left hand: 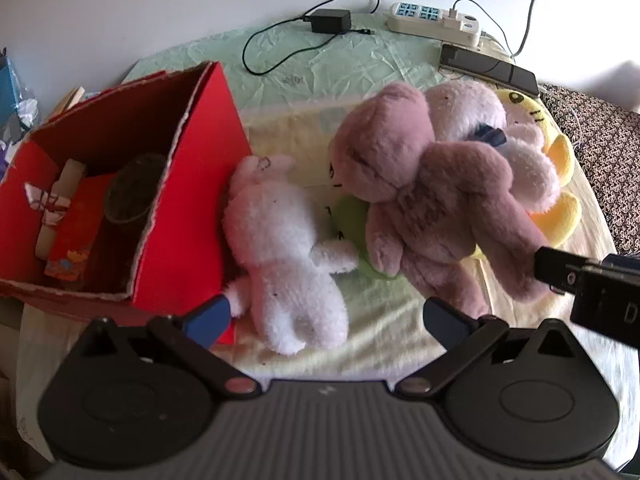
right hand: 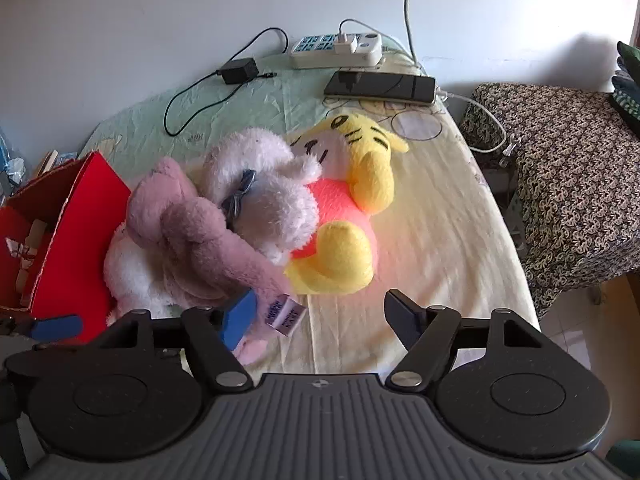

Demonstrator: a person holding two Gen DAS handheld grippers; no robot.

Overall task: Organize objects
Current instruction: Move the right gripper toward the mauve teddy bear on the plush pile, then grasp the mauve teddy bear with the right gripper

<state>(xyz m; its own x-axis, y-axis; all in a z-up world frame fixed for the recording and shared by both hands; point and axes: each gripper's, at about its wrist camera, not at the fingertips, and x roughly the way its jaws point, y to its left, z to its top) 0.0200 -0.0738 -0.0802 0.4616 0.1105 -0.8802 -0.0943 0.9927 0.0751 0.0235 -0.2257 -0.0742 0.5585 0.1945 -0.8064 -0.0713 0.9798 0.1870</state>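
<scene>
A red cardboard box (left hand: 188,208) stands open at the left of the table. Beside it lies a white plush (left hand: 280,248), its lower half between the wide-apart fingers of my left gripper (left hand: 328,316), which is open. A mauve teddy bear (left hand: 420,200) lies across a pale pink plush with a blue bow (left hand: 520,152) and a yellow tiger plush (right hand: 352,256). My right gripper (right hand: 322,316) is open in front of the tiger. Its left finger (right hand: 240,316) is against the bear's tagged leg (right hand: 256,276), and nothing is between the pads.
Inside the box are a ribbon-tied roll (left hand: 56,204), a red packet and a dark cup (left hand: 132,192). A power strip (right hand: 336,50), black adapter (right hand: 240,70) with cable and dark phones (right hand: 380,86) lie by the wall. A patterned-cloth surface (right hand: 568,184) stands to the right.
</scene>
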